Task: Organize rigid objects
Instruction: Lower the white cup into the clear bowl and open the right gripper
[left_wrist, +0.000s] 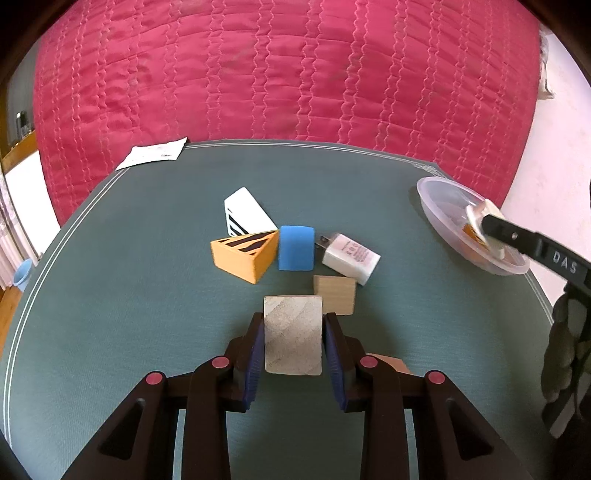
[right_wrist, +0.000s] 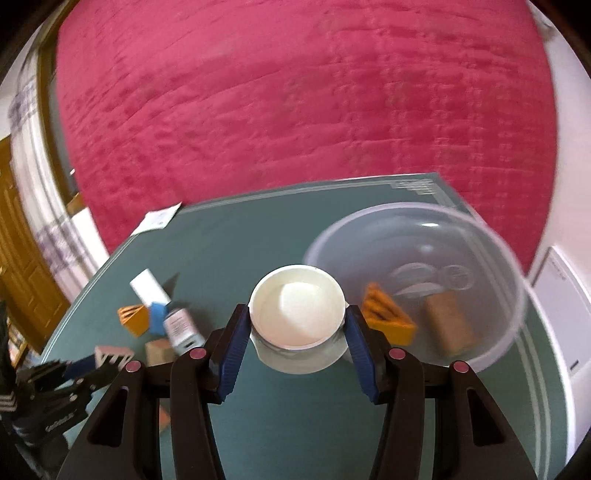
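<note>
Left wrist view: left gripper is clamping a pale wooden block, blue pads pressing both sides, block riding above the green table.
Right wrist view: right gripper is gripping a white round cup w/ pads on its rim, cup hanging over the table just beside the clear bowl.
Block look: light grain, squarish, edges slightly rounded.
Loose pile: orange wedge, white striped piece, blue block, white charger, tan block are lying close together past the fingers.
Bowl contents: orange piece & brown block inside.
Hard to read: right view is motion-blurred; charger text illegible.
View diff: bowl contents show clearly only in right view; paper slip at the far table edge shows in both.
</note>
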